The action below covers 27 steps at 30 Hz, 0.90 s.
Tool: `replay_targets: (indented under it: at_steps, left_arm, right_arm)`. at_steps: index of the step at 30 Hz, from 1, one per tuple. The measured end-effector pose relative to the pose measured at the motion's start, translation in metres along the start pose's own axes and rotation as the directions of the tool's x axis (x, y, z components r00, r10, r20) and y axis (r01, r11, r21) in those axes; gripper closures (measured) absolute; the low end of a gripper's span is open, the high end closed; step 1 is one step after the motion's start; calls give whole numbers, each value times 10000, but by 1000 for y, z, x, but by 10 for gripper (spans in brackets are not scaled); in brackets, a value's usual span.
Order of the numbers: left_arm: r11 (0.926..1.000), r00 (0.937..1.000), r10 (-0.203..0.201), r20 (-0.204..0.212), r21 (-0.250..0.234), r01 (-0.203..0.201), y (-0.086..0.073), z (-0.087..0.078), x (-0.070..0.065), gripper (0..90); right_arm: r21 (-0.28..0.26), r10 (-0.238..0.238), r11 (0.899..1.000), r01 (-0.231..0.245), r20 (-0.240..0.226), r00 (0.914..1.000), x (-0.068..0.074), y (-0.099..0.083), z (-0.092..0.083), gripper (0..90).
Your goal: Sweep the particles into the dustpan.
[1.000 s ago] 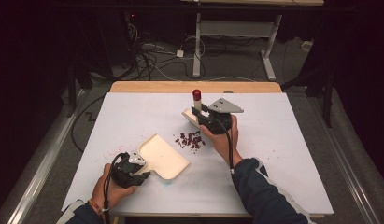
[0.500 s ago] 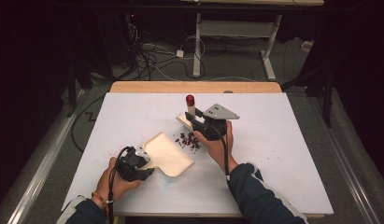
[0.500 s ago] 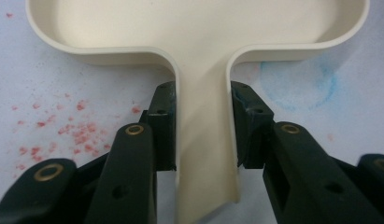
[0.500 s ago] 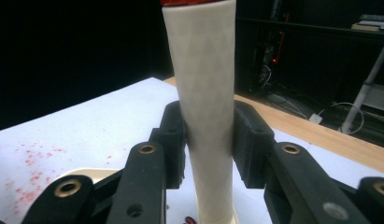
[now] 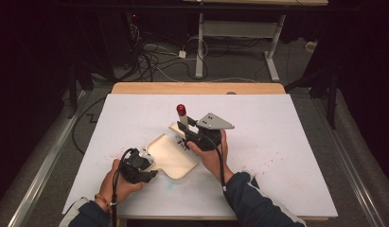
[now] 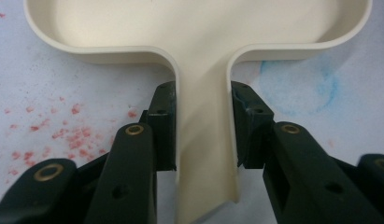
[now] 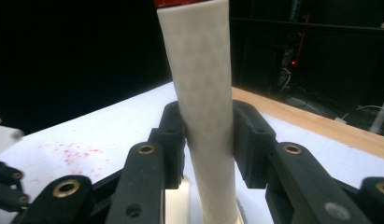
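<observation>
**One dustpan, one brush, both gripped**

My left gripper [image 6: 199, 135] clamps the one cream dustpan [image 5: 171, 155] by its handle on the white desk [image 5: 287, 142]. Beyond, my right gripper [image 7: 206, 140] grasps the single brush [image 7: 203, 107]. Cables cross the dark floor behind.

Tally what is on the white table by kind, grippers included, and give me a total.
Cream dustpan, handle clamped in the left gripper: 1
Cream brush with a red-tipped handle, handle clamped in the right gripper: 1
Hand-held black grippers: 2
Total: 4
Small dark crumbs lie beside the dustpan's rim, too small to count.
</observation>
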<state>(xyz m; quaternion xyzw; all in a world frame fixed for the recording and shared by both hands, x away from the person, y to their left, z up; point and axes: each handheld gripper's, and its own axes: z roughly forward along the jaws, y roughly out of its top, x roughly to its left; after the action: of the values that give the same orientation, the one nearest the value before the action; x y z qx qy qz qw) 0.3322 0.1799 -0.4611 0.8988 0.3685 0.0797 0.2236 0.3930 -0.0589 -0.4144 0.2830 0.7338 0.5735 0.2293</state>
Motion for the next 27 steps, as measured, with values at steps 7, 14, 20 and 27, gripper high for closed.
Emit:
replay_targets:
  at_steps: [7, 14, 20, 27]
  left_arm:
    - [10000, 10000, 24, 49, -23, -24, 6, 2, -5, 641]
    - [9999, 9999, -79, 82, -75, 80, 6, 2, -6, 641]
    - [9999, 9999, -126, 55, -78, 127, 5, 3, -7, 641]
    - [9998, 9999, -154, 45, -82, 154, 5, 4, -7, 640]
  right_arm:
    - [-98, 50, 9999, -53, -360, 9993, 14, 3, -1, 680]
    - [-163, 133, 9998, -144, -663, 9977, 23, 5, -3, 685]
    - [-224, 155, 9996, -179, -1048, 9944, 29, 8, -4, 701]
    - [-239, 0, 9997, -23, -964, 9953, 27, 10, -4, 702]
